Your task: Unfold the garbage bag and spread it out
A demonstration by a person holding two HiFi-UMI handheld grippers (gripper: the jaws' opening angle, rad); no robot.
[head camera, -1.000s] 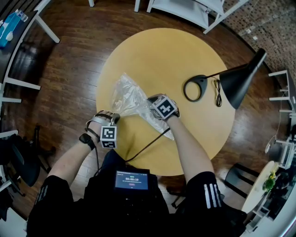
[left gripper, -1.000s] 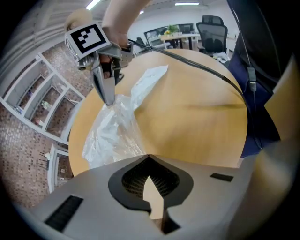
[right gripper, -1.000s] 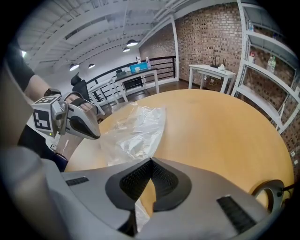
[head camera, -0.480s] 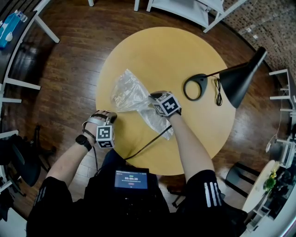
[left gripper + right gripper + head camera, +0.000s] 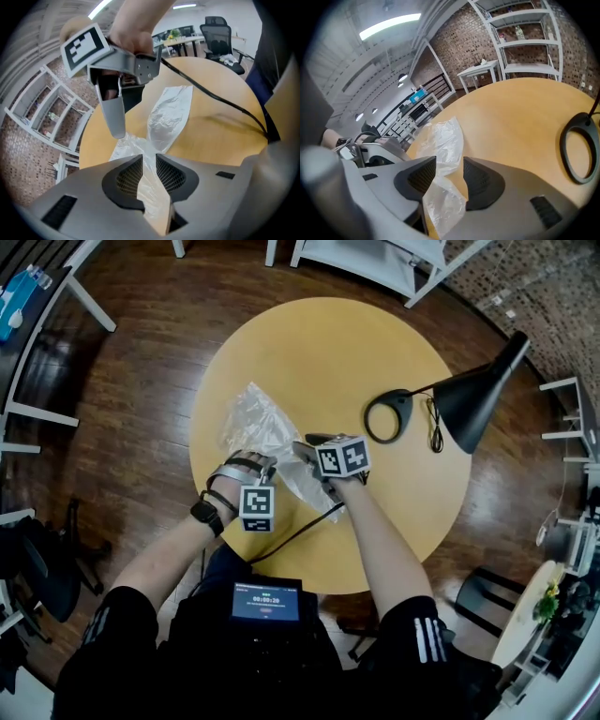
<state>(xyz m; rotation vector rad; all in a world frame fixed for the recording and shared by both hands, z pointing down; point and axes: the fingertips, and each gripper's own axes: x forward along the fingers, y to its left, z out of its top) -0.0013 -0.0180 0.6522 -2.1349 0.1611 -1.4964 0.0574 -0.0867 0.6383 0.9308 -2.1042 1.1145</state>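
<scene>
The bag (image 5: 251, 423) lay bunched at the table's (image 5: 356, 352) nine o'clock. Film was seen between both pairs of jaws. The left gripper (image 5: 149, 164) and right gripper (image 5: 449, 174) were being opened, probably so that fresh holds could be taken for spreading.

No legible text — digits on the small screen (image 5: 267, 600) blur beyond reading.

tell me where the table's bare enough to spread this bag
The far half of the table, beyond the garbage bag and the lamp base, is bare. So is the near-right rim, this side of the lamp base. Crowded near-left: left tongs and right tongs, jaws opening with the bag between them, plus a black cable.
</scene>
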